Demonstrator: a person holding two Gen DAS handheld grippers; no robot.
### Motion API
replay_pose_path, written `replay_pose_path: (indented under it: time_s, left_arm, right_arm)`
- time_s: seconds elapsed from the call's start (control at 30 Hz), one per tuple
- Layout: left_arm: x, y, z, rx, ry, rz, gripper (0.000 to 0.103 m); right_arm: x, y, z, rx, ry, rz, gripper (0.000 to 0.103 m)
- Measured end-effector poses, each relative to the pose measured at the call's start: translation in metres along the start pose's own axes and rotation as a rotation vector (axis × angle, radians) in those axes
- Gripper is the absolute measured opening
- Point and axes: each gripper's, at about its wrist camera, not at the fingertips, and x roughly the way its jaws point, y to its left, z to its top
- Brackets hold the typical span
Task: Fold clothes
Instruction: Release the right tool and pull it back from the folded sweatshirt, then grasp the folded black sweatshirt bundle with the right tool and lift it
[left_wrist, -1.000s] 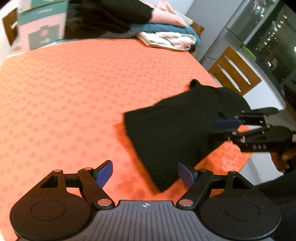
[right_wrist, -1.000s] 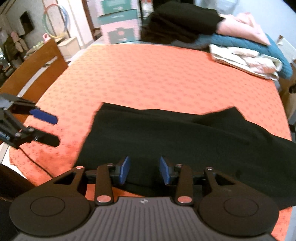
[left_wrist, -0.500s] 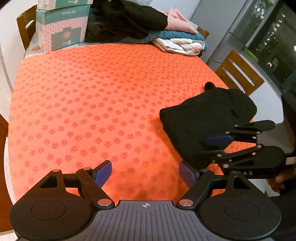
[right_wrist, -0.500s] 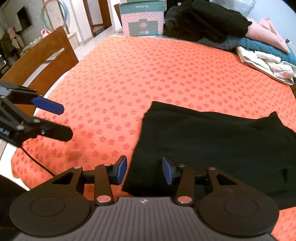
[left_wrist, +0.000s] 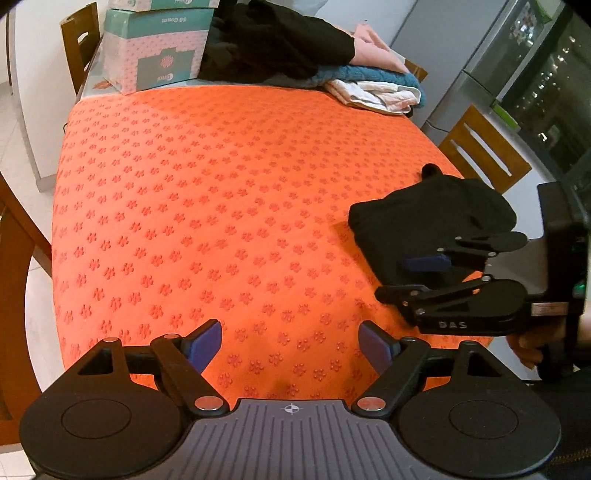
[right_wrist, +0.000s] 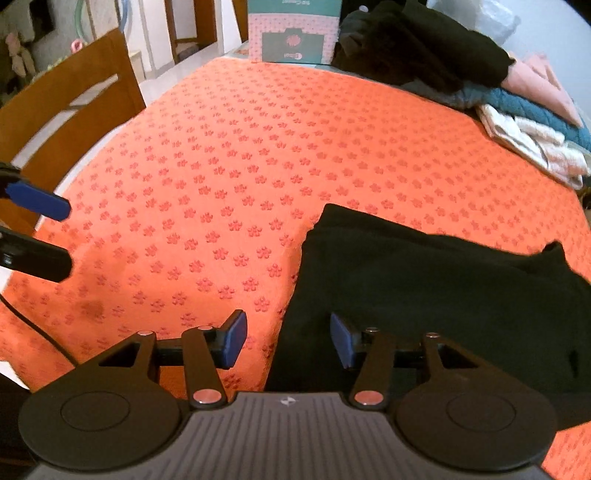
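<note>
A black garment (left_wrist: 424, 221) lies folded on the orange flower-print tablecloth (left_wrist: 221, 206), close to the table's right edge. My left gripper (left_wrist: 290, 338) is open above bare cloth, well to the left of the garment, with nothing between its fingers. My right gripper (right_wrist: 288, 339) hangs over the near left edge of the black garment (right_wrist: 424, 288). Its jaws are opening, and the pads stand apart from the fabric below. Each wrist view also catches the other gripper: the right gripper (left_wrist: 395, 280) over the garment, the left gripper (right_wrist: 64, 236) at the picture's left.
At the far edge is a pile of clothes (left_wrist: 295, 48): black, teal, pink and white pieces. A teal and pink box (left_wrist: 155, 51) stands beside it. Wooden chairs (left_wrist: 484, 151) (right_wrist: 70, 107) flank the table. A person's hand (left_wrist: 532, 343) holds the right gripper.
The left gripper has drawn away to the left, so the garment sits farther right in its view. The right gripper's jaws have widened over the garment, which has settled from a long spread into a compact fold.
</note>
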Motion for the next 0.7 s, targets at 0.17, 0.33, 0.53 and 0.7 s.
replay_pose_path:
  time_s: [0.17,0.33,0.53,0.7]
  left_arm:
    - [0.002,-0.003,0.0,0.016,0.006,0.0,0.083]
    - [0.005,-0.008,0.002,0.018,0.005,0.008,0.083]
    - [0.008,-0.02,0.013,0.024,-0.016,0.01,0.083]
    - [0.022,-0.042,0.029,0.025,-0.036,-0.009,0.083]
  right_arm:
    - [0.01,0.007,0.001,-0.046,-0.012,-0.075,0.041]
    - [0.005,-0.007,0.002,-0.021,-0.032,-0.056,0.018]
    - [-0.039,-0.052,0.009,0.149,-0.106,0.094,0.015]
    - [-0.097,-0.122,0.011,0.309,-0.187,0.185,0.015]
